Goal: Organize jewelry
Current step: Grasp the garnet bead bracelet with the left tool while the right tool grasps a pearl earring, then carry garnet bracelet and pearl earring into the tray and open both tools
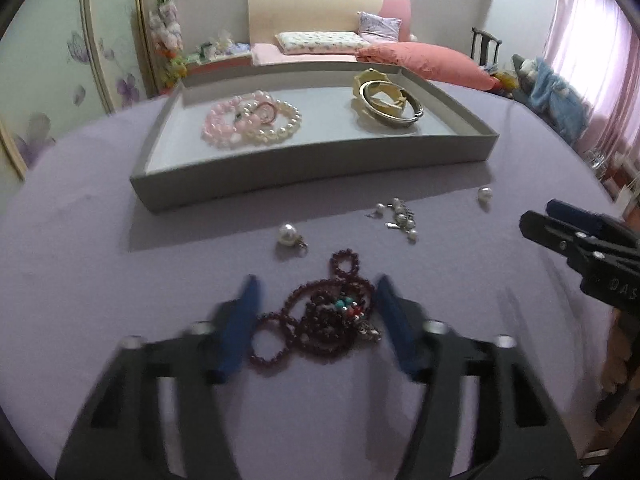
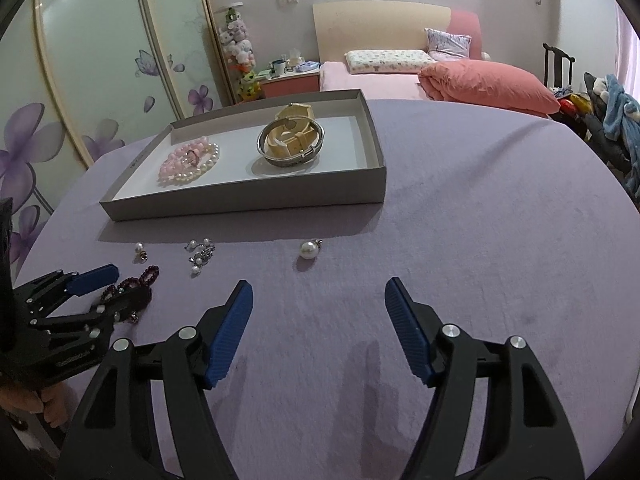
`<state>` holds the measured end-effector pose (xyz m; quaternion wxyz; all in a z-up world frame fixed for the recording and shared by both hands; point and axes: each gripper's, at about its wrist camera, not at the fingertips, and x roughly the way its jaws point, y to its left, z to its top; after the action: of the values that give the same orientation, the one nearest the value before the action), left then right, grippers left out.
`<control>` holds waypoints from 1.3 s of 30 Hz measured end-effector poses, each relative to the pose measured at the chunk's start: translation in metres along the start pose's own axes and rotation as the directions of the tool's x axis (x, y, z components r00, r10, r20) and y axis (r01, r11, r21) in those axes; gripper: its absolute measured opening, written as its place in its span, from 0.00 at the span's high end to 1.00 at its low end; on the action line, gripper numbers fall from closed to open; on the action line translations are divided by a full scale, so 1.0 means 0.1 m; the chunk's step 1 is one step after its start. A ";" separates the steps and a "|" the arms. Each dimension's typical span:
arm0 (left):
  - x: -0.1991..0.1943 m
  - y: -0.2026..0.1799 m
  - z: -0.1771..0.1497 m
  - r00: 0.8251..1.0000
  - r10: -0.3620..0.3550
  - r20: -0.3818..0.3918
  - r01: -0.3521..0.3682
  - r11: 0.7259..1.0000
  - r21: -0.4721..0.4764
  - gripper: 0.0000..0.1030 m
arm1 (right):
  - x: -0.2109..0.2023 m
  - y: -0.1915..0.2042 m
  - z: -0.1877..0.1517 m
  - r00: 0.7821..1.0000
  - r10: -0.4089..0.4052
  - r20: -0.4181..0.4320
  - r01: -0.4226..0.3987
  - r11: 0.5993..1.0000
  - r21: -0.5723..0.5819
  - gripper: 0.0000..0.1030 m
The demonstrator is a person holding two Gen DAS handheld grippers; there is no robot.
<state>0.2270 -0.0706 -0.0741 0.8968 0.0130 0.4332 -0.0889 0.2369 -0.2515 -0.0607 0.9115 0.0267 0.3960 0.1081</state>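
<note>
A home bedroom: beyond the purple-covered table (image 2: 480, 208), at twelve o'clock, stands a bed (image 2: 372, 80) with a cream headboard (image 2: 380, 26), pillows (image 2: 386, 60) and a coral duvet (image 2: 488, 84), with flower-painted wardrobe doors (image 2: 100, 80) at ten o'clock and pink curtains (image 1: 592, 40) at two.

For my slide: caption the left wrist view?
Left tongs open around dark red beads on purple cloth, gray tray beyond.
</note>
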 end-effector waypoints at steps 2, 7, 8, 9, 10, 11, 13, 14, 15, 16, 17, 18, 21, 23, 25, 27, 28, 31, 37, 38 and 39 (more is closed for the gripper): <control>-0.01 -0.02 0.02 0.999 -0.042 -0.009 0.042 0.999 0.004 0.88 | 0.05 0.05 0.03 1.000 -0.005 -0.012 0.005 1.000 -0.016 0.38; -0.15 0.16 -0.01 0.993 -0.112 0.025 0.113 0.992 -0.049 0.92 | 0.22 0.10 0.10 0.998 -0.024 -0.051 0.022 0.999 -0.036 0.52; -0.21 0.20 0.00 0.992 -0.116 0.041 0.118 0.991 -0.057 0.92 | 0.27 0.10 0.13 0.998 -0.030 -0.057 0.028 0.999 -0.034 0.52; -0.26 0.25 0.00 0.991 -0.116 0.059 0.120 0.991 -0.065 0.92 | 0.30 0.09 0.14 0.998 -0.037 -0.060 0.035 0.999 -0.032 0.55; -0.32 0.30 0.01 0.989 -0.123 0.077 0.128 0.989 -0.073 0.92 | 0.32 0.09 0.16 0.997 -0.040 -0.063 0.038 0.999 -0.031 0.57; -0.38 0.35 0.02 0.988 -0.124 0.096 0.132 0.988 -0.081 0.92 | 0.35 0.08 0.18 0.997 -0.046 -0.066 0.044 0.999 -0.030 0.59; -0.47 0.40 0.04 0.985 -0.121 0.121 0.133 0.987 -0.091 0.92 | 0.38 0.08 0.20 0.996 -0.051 -0.072 0.049 0.998 -0.027 0.62; -0.52 0.43 0.05 0.983 -0.122 0.134 0.135 0.986 -0.097 0.92 | 0.41 0.08 0.21 0.996 -0.052 -0.076 0.050 0.998 -0.027 0.63; -0.57 0.48 0.06 0.981 -0.123 0.149 0.140 0.985 -0.105 0.92 | 0.42 0.08 0.22 0.995 -0.054 -0.078 0.052 0.998 -0.029 0.65; -0.61 0.52 0.07 0.979 -0.124 0.162 0.143 0.983 -0.113 0.92 | 0.43 0.08 0.23 0.995 -0.057 -0.080 0.055 0.998 -0.032 0.65; -0.63 0.53 0.08 0.978 -0.123 0.169 0.144 0.983 -0.117 0.92 | 0.44 0.09 0.23 0.995 -0.062 -0.078 0.060 0.997 -0.038 0.66; -0.67 0.56 0.09 0.976 -0.122 0.181 0.146 0.981 -0.125 0.92 | 0.45 0.09 0.24 0.995 -0.068 -0.076 0.065 0.997 -0.043 0.66; -0.75 0.61 0.12 0.970 -0.121 0.210 0.152 0.979 -0.139 0.92 | 0.47 0.11 0.26 0.993 -0.090 -0.071 0.086 0.994 -0.061 0.75; -0.81 0.65 0.14 0.964 -0.124 0.234 0.161 0.976 -0.146 0.92 | 0.47 0.12 0.26 0.993 -0.092 -0.067 0.088 0.994 -0.067 0.86; -0.87 0.67 0.15 0.959 -0.128 0.253 0.169 0.974 -0.151 0.92 | 0.46 0.11 0.26 0.994 -0.091 -0.069 0.087 0.994 -0.061 0.86; -0.93 0.68 0.15 0.954 -0.130 0.270 0.175 0.973 -0.149 0.92 | 0.42 0.09 0.23 0.996 -0.068 -0.065 0.065 0.997 -0.044 0.86; -0.96 0.68 0.16 0.952 -0.129 0.278 0.175 0.974 -0.147 0.92 | 0.40 0.10 0.23 0.996 -0.061 -0.058 0.059 0.998 -0.038 0.86; -1.03 0.68 0.16 0.946 -0.124 0.299 0.172 0.975 -0.142 0.92 | 0.23 0.15 0.21 0.999 -0.043 -0.009 0.042 0.998 -0.039 0.86; -1.08 0.68 0.16 0.944 -0.120 0.308 0.170 0.975 -0.143 0.92 | -0.02 0.32 0.19 0.998 -0.023 0.056 0.028 0.997 -0.078 0.86; -1.08 0.67 0.15 0.944 -0.119 0.308 0.169 0.975 -0.142 0.92 | -0.05 0.35 0.18 0.998 -0.018 0.061 0.023 0.996 -0.084 0.86; -1.09 0.66 0.15 0.944 -0.119 0.308 0.169 0.975 -0.141 0.92 | -0.08 0.37 0.18 0.998 -0.011 0.064 0.017 0.996 -0.091 0.86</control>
<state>0.1834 0.0094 0.0161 0.9407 -0.1070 0.2991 -0.1191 0.2385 -0.2167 -0.0379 0.9246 -0.0144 0.3618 0.1187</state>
